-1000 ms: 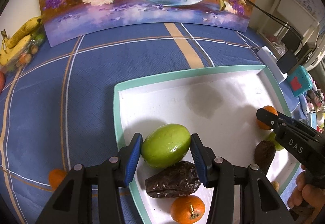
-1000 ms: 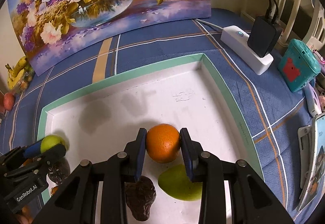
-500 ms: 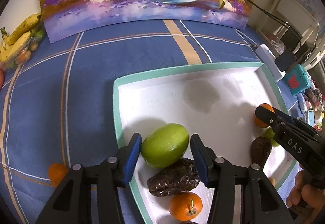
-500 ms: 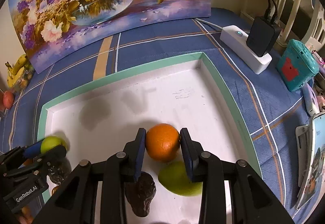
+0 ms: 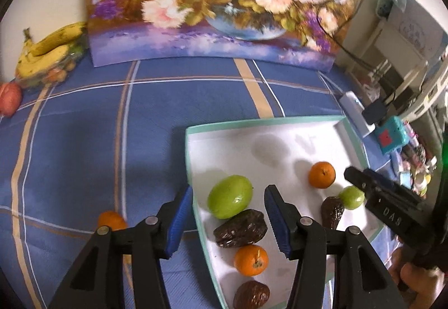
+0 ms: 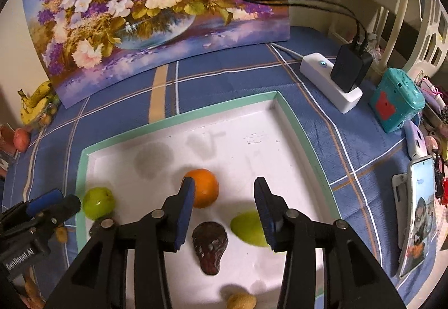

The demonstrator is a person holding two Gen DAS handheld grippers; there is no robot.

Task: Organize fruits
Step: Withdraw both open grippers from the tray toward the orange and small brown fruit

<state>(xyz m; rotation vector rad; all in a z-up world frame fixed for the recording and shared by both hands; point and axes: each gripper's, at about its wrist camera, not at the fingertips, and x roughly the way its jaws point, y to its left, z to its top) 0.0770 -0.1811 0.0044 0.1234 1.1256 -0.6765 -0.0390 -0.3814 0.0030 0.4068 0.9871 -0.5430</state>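
A white tray with a teal rim (image 5: pixel 252 122) holds the fruit. A big green fruit (image 5: pixel 229 199) lies in its near left corner between my left gripper's (image 5: pixel 229 215) blue pads, clear of both; that gripper is open. An orange (image 6: pixel 204 187) rests on the tray floor beside the left finger of my right gripper (image 6: pixel 224 208). Its jaws are opening, with only bare tray between them. Below them lie a dark wrinkled fruit (image 6: pixel 210 241) and a pale green fruit (image 6: pixel 249 227). A second orange (image 5: pixel 251 260) and dark fruits (image 5: pixel 240 229) lie near the left gripper.
One orange (image 5: pixel 112 220) sits on the blue checked cloth left of the tray. Bananas (image 5: pixel 47 48) and a red apple (image 5: pixel 9 97) lie far left. A flower painting (image 5: pixel 218 9) stands behind. Power strip (image 6: pixel 330 85), teal box (image 6: pixel 397 99) and phone (image 6: pixel 417 219) crowd the right.
Both grippers have risen and drawn back from the tray. The right jaws let go of the orange, which stays on the tray. The left pads stand wider around the green fruit.
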